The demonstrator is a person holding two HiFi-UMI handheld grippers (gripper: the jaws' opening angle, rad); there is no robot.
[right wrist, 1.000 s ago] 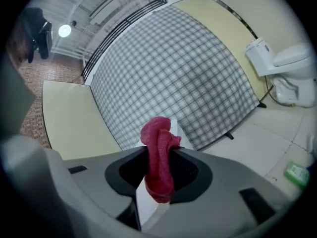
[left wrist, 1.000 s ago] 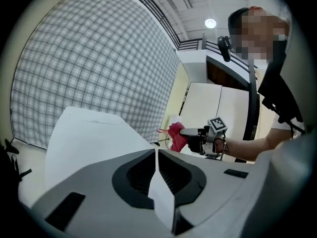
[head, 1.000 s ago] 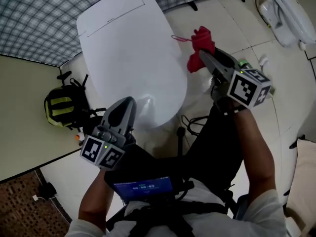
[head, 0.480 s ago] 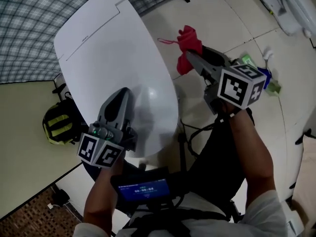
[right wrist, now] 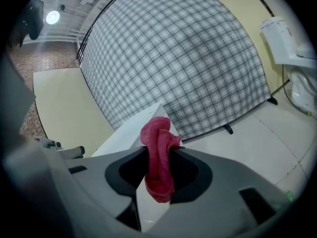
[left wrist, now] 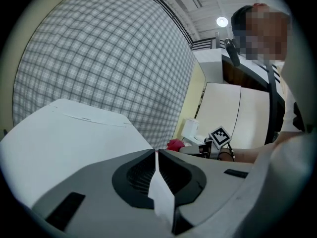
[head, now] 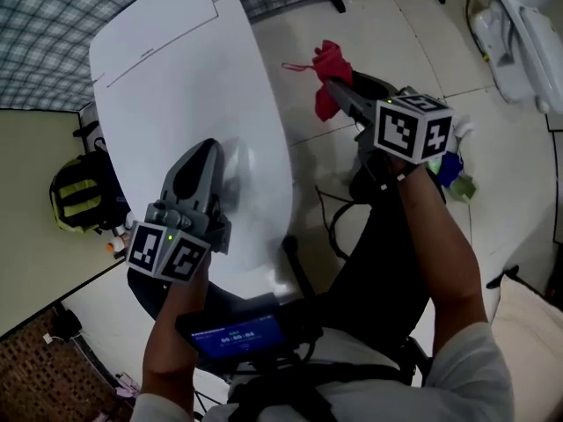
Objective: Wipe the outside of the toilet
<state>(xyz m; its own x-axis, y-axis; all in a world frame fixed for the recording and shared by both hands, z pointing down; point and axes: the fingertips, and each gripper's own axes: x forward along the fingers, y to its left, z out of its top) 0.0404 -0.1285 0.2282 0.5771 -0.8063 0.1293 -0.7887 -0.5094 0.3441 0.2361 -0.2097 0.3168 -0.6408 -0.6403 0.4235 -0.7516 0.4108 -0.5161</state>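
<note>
The white toilet [head: 176, 86] stands with its lid down, filling the upper left of the head view. My left gripper [head: 208, 150] hovers over the front part of the lid, its jaws shut with nothing between them; in the left gripper view the tips [left wrist: 156, 153] meet above the lid [left wrist: 64, 133]. My right gripper [head: 333, 87] is to the right of the toilet, shut on a bunched red cloth [head: 329, 70]. In the right gripper view the cloth [right wrist: 158, 157] hangs between the jaws, with the toilet's corner [right wrist: 136, 128] just behind it.
A plaid curtain [head: 53, 25] hangs behind the toilet. A yellow-and-black backpack [head: 75, 196] lies left of the bowl by a cream panel [head: 35, 262]. Another white fixture [head: 519, 25] stands far right; blue and green items [head: 453, 172] and a black cable [head: 339, 222] lie on the tiled floor.
My left gripper has moved from the lid's front edge further over the lid. The right gripper has come down beside the toilet, still gripping the red cloth.
</note>
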